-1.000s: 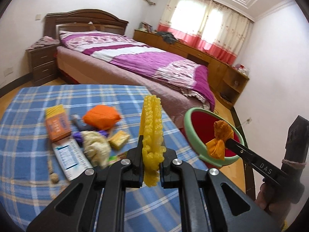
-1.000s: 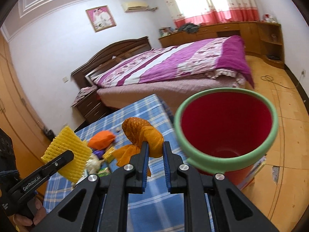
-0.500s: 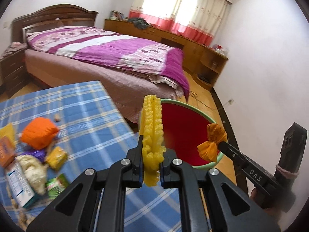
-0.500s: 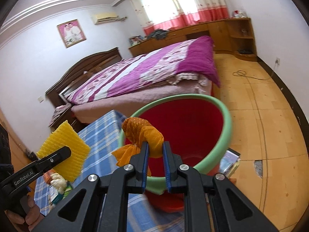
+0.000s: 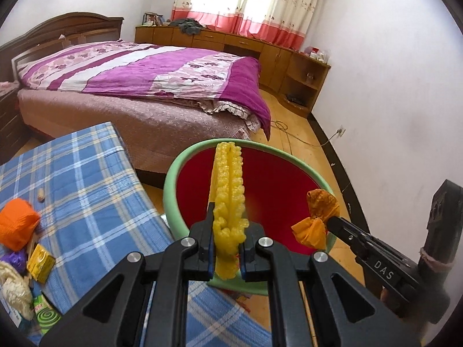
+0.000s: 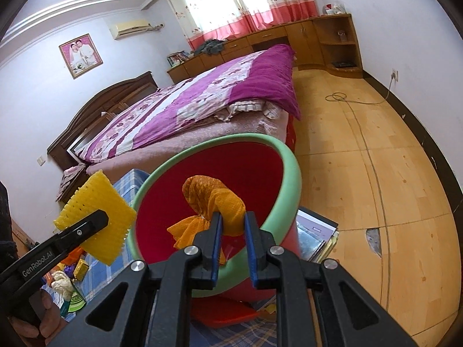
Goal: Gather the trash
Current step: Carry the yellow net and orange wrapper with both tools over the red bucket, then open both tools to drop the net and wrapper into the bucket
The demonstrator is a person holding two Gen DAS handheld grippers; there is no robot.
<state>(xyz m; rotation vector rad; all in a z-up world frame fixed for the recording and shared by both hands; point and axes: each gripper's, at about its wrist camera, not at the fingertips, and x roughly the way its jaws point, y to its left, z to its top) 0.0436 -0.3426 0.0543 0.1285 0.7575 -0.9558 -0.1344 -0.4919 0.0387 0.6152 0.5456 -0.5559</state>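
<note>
My left gripper [image 5: 227, 241] is shut on a yellow foam fruit net [image 5: 228, 196] and holds it over the near rim of a red bin with a green rim [image 5: 170, 179]. My right gripper [image 6: 233, 228] is shut on a crumpled orange bag [image 6: 214, 199], held over the same bin [image 6: 290, 179]. The right gripper with the orange bag [image 5: 317, 219] shows at the bin's right rim in the left wrist view. The left gripper [image 6: 95, 225] with the yellow net [image 6: 95, 217] shows left of the bin in the right wrist view.
A blue plaid table [image 5: 81, 179] lies at the left with an orange ball [image 5: 17, 227], a yellow box [image 5: 40, 263], a purple scrap, a cream wad and a green packet. A purple bed [image 5: 139, 86] stands behind. Books [image 6: 317, 237] lie on the wooden floor by the bin.
Both grippers have swung right, away from the table, and now hold their items over the bin's mouth. The table trash has slid to the left edge of view.
</note>
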